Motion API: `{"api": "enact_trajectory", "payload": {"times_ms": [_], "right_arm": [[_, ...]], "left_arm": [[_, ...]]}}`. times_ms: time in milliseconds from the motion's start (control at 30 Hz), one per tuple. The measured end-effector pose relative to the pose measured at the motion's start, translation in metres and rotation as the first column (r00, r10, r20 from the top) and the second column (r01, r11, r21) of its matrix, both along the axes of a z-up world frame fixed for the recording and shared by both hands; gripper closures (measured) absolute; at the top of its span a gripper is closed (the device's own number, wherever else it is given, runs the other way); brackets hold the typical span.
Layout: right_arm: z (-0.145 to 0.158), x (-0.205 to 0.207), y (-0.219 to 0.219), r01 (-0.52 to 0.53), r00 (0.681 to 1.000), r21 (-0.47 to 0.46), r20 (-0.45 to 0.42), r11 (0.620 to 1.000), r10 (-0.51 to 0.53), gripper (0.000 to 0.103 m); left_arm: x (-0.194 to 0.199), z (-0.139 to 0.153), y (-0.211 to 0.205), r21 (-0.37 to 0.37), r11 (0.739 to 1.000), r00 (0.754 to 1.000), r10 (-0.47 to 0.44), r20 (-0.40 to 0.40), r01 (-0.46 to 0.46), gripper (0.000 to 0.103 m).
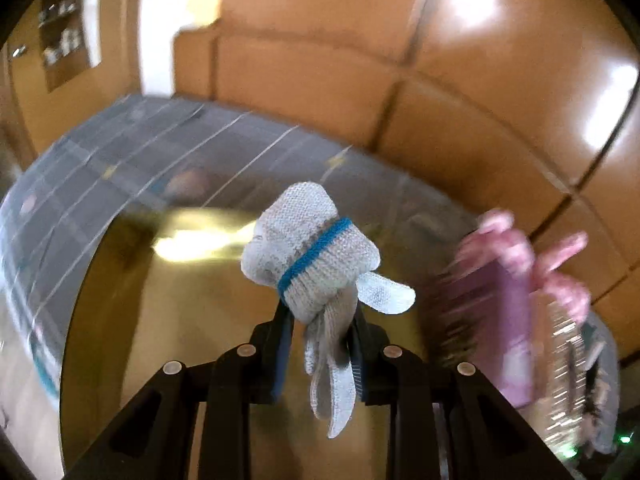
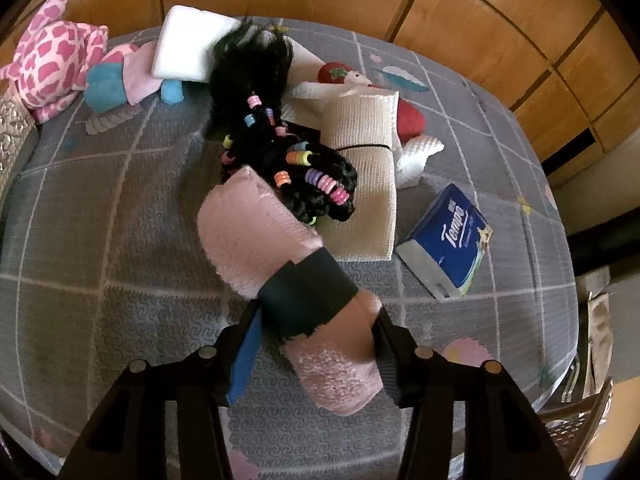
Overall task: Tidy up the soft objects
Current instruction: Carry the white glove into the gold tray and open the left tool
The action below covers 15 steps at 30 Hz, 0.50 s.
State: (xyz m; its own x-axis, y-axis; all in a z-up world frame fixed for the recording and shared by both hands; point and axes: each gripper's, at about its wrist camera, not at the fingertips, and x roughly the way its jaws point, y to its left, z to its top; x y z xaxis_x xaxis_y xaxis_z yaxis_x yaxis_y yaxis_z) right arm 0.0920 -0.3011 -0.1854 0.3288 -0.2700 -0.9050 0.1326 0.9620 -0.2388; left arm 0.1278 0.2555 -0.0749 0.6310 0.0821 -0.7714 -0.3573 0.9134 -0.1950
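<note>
Left gripper (image 1: pixel 318 340) has its fingers pinched tight on a grey knit glove (image 1: pixel 310 256), cuff poking out ahead of the tips, fingers dangling behind. Right gripper (image 2: pixel 316 332) clamps a pink rolled towel (image 2: pixel 276 256) crosswise, its long axis running ahead-left toward the black beaded wig (image 2: pixel 280 160) on the bed (image 2: pixel 100 220).

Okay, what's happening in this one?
A person with a gripper in each hand is sorting soft things on a grey quilted bed. The left gripper is shut on a grey knit glove with a blue band, above a brown surface. The right gripper clamps a rolled pink towel, beside a black beaded wig.
</note>
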Motion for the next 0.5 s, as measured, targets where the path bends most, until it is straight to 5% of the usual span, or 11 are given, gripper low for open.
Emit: {"api": "enact_trajectory", "payload": {"times_ms": [133,267,500], "right_arm": [[0.005,-0.007,0.003,0.011,1.0,0.008,0.023,1.0,-0.011,0.057],[0.011,-0.016,0.002,0.029,0.998,0.076,0.048,0.997,-0.033,0.063],[0.027,-0.026,0.002,0.039,0.994,0.28,0.085,0.959,-0.065,0.071]], "left_arm": [[-0.023,-0.041,0.021,-0.007,0.998,0.996,0.059,-0.073,-0.059,0.071],[-0.044,-0.067,0.028,0.004,0.996,0.99,0.088,-0.113,-0.088,0.045],[-0.079,-0.055,0.011,0.089,0.993,0.995,0.085,-0.048,-0.081,0.019]]}}
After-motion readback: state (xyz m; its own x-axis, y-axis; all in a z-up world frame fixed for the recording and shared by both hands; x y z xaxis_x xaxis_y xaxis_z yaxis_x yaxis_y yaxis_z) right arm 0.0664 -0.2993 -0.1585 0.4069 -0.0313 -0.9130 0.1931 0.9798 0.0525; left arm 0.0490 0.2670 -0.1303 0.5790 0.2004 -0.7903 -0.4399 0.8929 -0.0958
